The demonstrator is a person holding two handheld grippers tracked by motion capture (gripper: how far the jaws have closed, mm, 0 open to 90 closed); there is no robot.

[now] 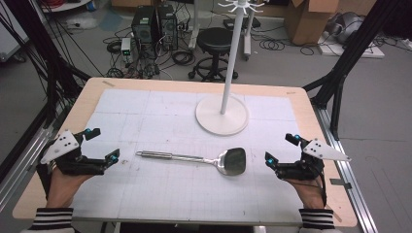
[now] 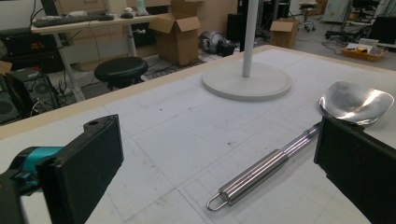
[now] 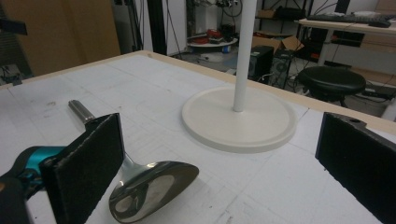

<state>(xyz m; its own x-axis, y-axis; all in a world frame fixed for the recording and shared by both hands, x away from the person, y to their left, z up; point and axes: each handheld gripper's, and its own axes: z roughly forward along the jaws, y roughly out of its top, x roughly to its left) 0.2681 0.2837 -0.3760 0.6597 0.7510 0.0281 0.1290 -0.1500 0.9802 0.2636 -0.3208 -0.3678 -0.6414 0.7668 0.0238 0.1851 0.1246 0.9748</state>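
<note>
Steel spatula point(image 1: 197, 158) lies flat mid-table — blade near the white stand's base point(image 1: 222, 116).

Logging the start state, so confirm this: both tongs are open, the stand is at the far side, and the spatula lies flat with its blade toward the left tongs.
One error: in the high view the spatula has its blade toward the right tongs, handle toward the left tongs. Both open, stand far: correct.

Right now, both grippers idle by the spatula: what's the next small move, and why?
Probably slide the left gripper toward the handle end of the steel spatula and straddle it. Both grippers are open and empty, the spatula lies flat between them, and its looped handle end points at the left one; the right gripper faces the blade.
</note>
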